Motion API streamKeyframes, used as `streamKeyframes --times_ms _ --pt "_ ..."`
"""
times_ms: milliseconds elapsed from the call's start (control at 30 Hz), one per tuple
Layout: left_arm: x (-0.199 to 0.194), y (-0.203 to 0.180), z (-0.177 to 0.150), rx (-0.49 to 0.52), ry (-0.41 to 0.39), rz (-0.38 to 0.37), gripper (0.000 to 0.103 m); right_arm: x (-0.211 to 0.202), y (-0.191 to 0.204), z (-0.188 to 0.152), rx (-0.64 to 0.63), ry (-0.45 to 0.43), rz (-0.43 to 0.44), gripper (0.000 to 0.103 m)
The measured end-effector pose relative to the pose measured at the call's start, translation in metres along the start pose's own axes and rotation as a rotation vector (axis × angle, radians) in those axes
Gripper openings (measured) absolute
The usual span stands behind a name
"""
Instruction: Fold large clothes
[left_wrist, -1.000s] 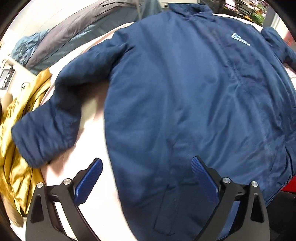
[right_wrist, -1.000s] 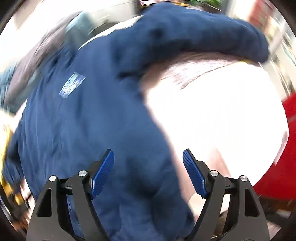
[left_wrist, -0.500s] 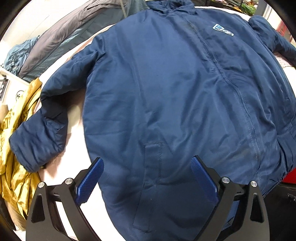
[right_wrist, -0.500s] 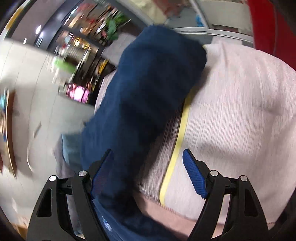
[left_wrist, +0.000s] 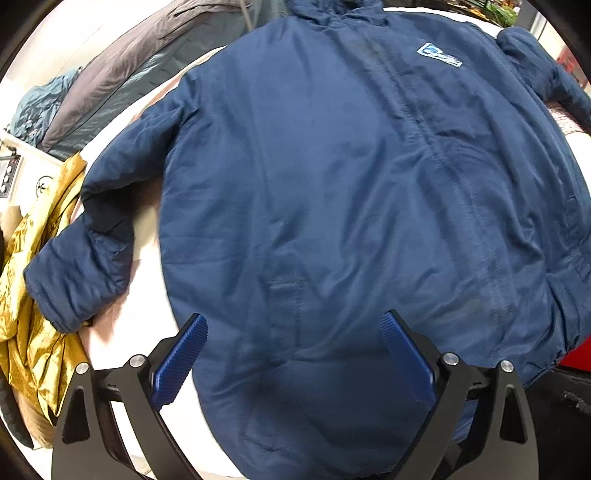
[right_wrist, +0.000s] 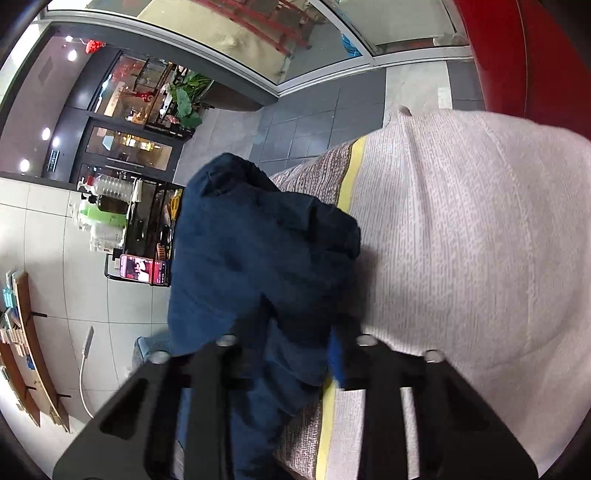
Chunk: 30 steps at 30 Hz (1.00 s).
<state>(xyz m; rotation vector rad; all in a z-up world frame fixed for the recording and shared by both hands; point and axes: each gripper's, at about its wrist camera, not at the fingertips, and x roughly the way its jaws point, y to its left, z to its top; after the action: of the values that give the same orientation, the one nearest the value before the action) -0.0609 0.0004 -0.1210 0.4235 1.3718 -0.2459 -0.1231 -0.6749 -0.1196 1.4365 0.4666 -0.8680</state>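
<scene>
A large navy blue jacket (left_wrist: 332, 184) with a light blue chest logo (left_wrist: 439, 55) lies front up and spread flat on a pale cloth. Its left sleeve (left_wrist: 85, 254) bends down at the left. My left gripper (left_wrist: 293, 350) is open above the jacket's lower hem and holds nothing. In the right wrist view my right gripper (right_wrist: 295, 354) is shut on the jacket's other sleeve (right_wrist: 258, 251), near the cuff, which bunches up over the striped cloth (right_wrist: 461, 240).
A gold garment (left_wrist: 33, 295) is heaped at the left edge. Grey and teal jackets (left_wrist: 122, 85) lie at the far left. A red surface (right_wrist: 524, 55) borders the cloth on the right. Beyond the sleeve are a tiled floor and a black rack (right_wrist: 147, 229).
My right gripper has closed on the jacket's right sleeve near the cuff; it was open over it before. My left gripper has stayed open above the hem, the view shifting slightly.
</scene>
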Motion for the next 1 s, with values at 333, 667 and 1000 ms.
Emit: streamKeyframes --times_ms 333,667,1000 --pt "-0.004 0.006 0.0 -0.069 -0.037 -0.033 0.093 -0.076 0.036 0.077 -0.137 -0.133 -0.028 0.007" --pt "-0.002 0.017 -0.006 -0.066 -0.056 -0.01 0.093 -0.082 0.117 0.006 -0.465 -0.128 -0.021 0.007" --pt "-0.005 0.022 -0.006 -0.09 -0.086 -0.015 0.093 -0.068 0.255 -0.227 -1.091 0.105 0.149 0.007"
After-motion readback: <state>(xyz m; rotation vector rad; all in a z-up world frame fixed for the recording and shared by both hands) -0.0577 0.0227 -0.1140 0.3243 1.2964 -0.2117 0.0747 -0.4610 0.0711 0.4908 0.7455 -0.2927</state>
